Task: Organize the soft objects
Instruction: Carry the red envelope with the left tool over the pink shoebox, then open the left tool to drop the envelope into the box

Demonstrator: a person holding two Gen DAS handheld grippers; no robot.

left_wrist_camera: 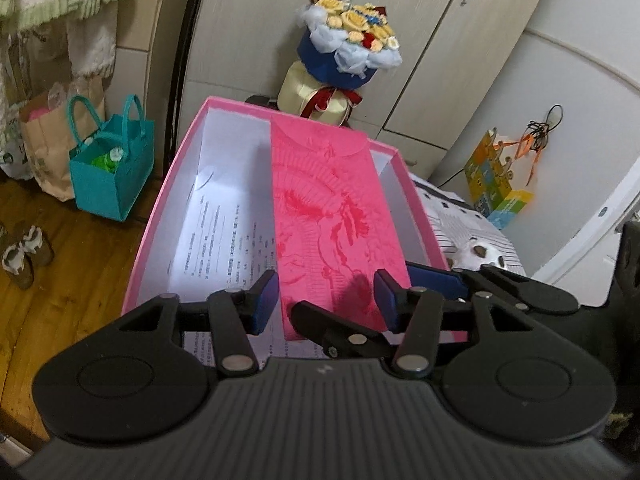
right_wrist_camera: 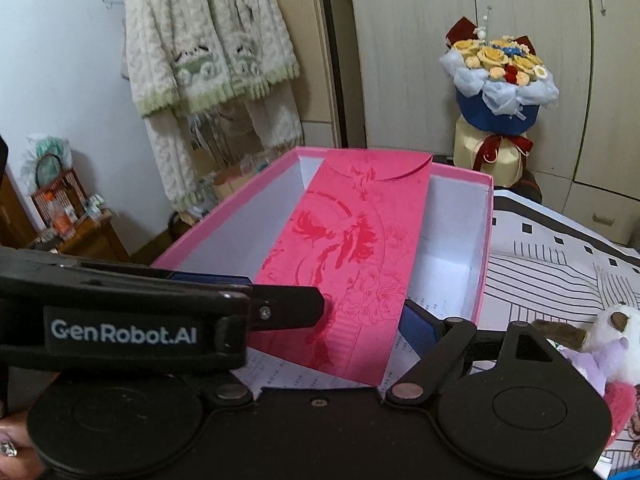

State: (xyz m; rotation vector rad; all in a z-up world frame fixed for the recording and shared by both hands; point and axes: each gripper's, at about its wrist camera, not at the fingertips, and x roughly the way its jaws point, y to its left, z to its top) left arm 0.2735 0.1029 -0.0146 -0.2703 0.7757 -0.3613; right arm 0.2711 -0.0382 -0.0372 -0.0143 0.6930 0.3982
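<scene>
Left wrist view: a pink box [left_wrist_camera: 160,216] with a white lining lies open on the bed, a long pink embossed envelope [left_wrist_camera: 320,216] slanting across it from near edge to far rim. Under the envelope, on the box floor, lies a printed sheet [left_wrist_camera: 224,240]; its lines of small type are too fine to read. The left tool [left_wrist_camera: 326,300] hangs over the box's near end, jaws released, the envelope's near end lying between the blue pads with neither seen pressing it. The right tool [right_wrist_camera: 328,312] reaches in from beside the box, its jaws parted wide on either side of the envelope's lower end, gripping nothing. White lettering on the left tool's arm, seen from the right wrist, reads "GenRobot.AI" [right_wrist_camera: 124,332]. A white and brown plush toy [right_wrist_camera: 616,344] lies on the patterned bedsheet just right of the box. Beyond the box's far rim stands a bouquet [right_wrist_camera: 504,80] in blue wrapping.
</scene>
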